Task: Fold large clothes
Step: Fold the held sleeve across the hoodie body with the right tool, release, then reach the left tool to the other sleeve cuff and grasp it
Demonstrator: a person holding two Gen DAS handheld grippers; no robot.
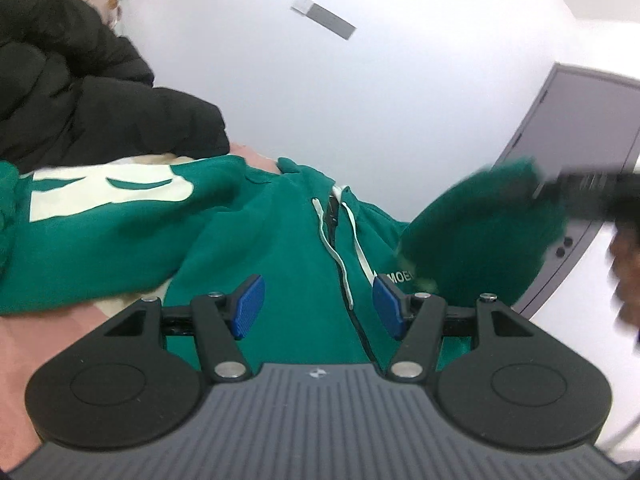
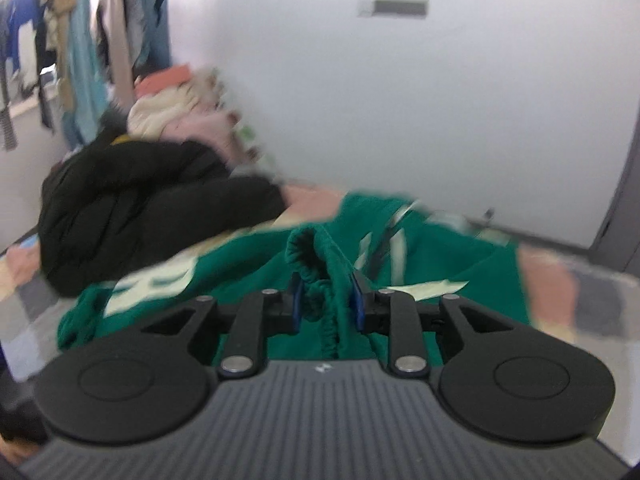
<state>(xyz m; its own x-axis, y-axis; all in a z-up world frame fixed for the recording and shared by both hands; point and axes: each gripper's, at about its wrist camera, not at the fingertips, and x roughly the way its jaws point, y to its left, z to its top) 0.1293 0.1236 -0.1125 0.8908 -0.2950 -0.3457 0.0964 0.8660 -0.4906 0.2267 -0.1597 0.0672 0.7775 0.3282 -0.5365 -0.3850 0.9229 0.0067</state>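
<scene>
**Inspector:** Left wrist view first. Where is the garment?

**Assistant:** The green hoodie (image 1: pixel 280 240) lies spread on a pink bed cover (image 1: pixel 48 340), its zip and white drawstrings (image 1: pixel 332 248) running down the middle. A large cream letter (image 1: pixel 108 192) shows on the fabric at the left. A black padded jacket (image 1: pixel 80 92) is heaped at the far left, touching the hoodie's far edge.

**Inspector:** The left gripper?

**Assistant:** The left gripper (image 1: pixel 318 306) hovers over the hoodie's front, jaws spread apart, nothing between the blue pads (image 1: pixel 250 306). At the right, a blurred dark shape, apparently the other gripper, carries a raised green sleeve (image 1: pixel 480 232) in front of a grey door (image 1: pixel 580 128).

**Inspector:** Right wrist view?

**Assistant:** Blurred. The right gripper (image 2: pixel 326 304) has its jaws clenched on the sleeve cuff (image 2: pixel 310 256), the ribbed cuff bunched upward between the pads. The hoodie's body (image 2: pixel 240 276) lies beyond and below it, the black jacket (image 2: pixel 140 212) at the far left. Behind that, a pile of pale and pink clothes (image 2: pixel 180 116) sits against the white wall (image 2: pixel 400 100), with hanging garments (image 2: pixel 80 40) in the far left corner
</scene>
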